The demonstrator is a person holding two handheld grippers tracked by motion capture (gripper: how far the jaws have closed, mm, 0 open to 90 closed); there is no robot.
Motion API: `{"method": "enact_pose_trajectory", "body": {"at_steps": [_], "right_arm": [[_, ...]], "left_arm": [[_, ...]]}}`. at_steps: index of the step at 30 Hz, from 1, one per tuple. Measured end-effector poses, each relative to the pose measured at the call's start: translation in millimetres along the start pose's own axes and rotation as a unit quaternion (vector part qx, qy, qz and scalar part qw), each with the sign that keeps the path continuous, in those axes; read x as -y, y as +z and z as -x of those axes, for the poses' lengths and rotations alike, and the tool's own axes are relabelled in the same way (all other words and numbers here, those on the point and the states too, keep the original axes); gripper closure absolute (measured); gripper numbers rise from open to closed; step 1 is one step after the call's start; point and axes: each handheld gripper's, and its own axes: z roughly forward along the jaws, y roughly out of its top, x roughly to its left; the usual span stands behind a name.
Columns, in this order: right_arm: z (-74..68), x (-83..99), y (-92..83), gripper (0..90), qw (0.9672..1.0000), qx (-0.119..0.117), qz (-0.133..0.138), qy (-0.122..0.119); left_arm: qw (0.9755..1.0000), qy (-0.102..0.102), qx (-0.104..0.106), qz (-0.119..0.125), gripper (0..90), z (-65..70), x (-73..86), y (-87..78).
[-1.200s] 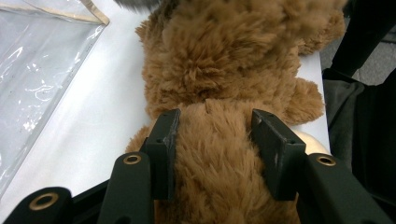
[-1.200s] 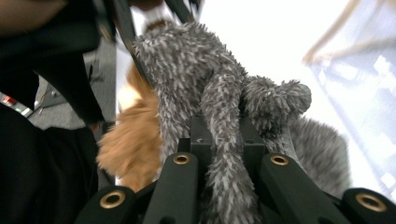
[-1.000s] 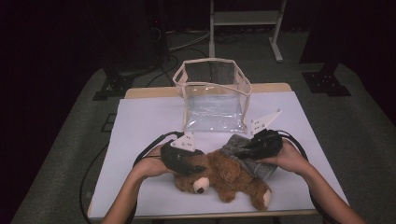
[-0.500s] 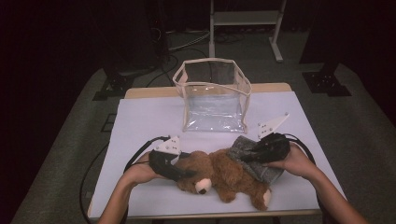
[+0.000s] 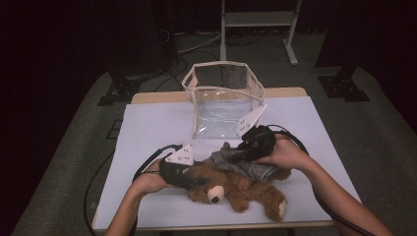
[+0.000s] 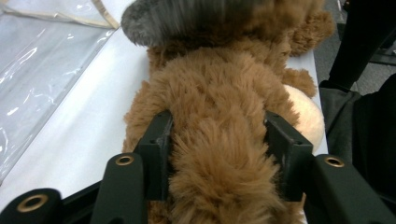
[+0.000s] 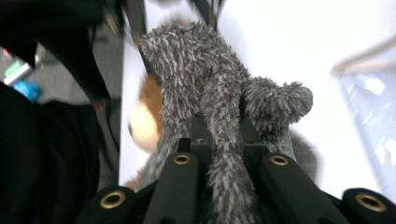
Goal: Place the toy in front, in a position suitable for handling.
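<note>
Near the table's front edge, left gripper (image 6: 217, 154) has just been closing on the bear (image 5: 236, 187), pads sunk in fur. Right gripper (image 7: 219, 135) pinches the grey plush (image 5: 241, 162) lying on the bear. Both soft, light, compressible; grip a limb or thick fold, not loose pile.

Left gripper (image 5: 189, 178) jaws were just closing, pressing fur on both sides; right gripper (image 5: 235, 157) jaws clamped tight, forearms angled inward.

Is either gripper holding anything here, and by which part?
The left gripper, whose jaws have just been closing, clamps the brown teddy bear around a furry limb. The right gripper pinches the grey plush toy by a narrow fold.
</note>
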Motion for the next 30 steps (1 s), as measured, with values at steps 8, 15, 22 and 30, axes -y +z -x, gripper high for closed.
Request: {"method": "enact_pose_trajectory", "body": {"at_steps": [8, 15, 22, 30], "right_arm": [[0.9, 31.0, 0.7, 80.8, 0.9993, -0.012, 0.011, 0.034], [-2.4, 3.0, 7.1, 80.7, 0.9999, -0.008, -0.008, 0.008], [0.5, -20.9, 37.9, 80.8, 0.9997, -0.022, -0.005, -0.004], [3.4, 4.4, 20.7, 80.8, 0.9998, -0.013, -0.005, 0.014]], "left_arm": [[0.9991, -0.035, -0.002, 0.024, 45.5, -2.1, 6.0, -4.8], [0.9996, -0.010, -0.012, 0.025, 54.9, 1.4, 6.1, -0.6], [0.9995, 0.001, -0.013, 0.029, 54.6, 1.8, 8.0, -1.6], [0.9996, 0.001, -0.011, 0.025, 53.9, 2.3, 8.5, -3.6]]}}
